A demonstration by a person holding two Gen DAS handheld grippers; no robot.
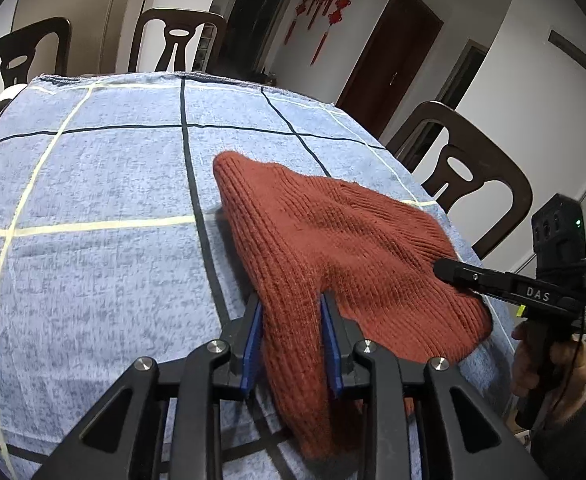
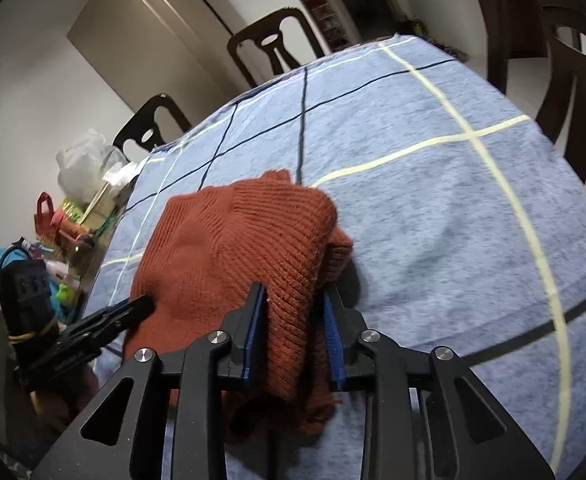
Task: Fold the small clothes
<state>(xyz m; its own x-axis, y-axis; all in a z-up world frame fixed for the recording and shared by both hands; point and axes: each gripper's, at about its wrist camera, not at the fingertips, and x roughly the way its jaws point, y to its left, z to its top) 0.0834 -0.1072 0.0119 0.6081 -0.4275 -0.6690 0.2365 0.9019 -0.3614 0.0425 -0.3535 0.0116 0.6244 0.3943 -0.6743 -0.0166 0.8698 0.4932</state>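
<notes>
The left claw [image 1: 291,320] clamps a bunched fold of the rust-red knit garment [image 1: 333,236] between its 2 blue pads [image 1: 253,344]. The garment spreads across the worktop's blue checked cloth [image 1: 93,184]. The right claw [image 1: 439,269] (black, marked DAS) touches its far right side. 3 dark chairs [image 1: 473,168] ring the worktop.

Both grippers are matte black linkage frames with cut-out arms, round silver screws at the pivots, and blue ribbed pads [image 1: 254,344] lining the jaws. The right gripper [image 1: 445,270] reads "DAS" in white, carries a green LED, a black cable, and a bare-skinned hand [image 1: 549,364].
</notes>
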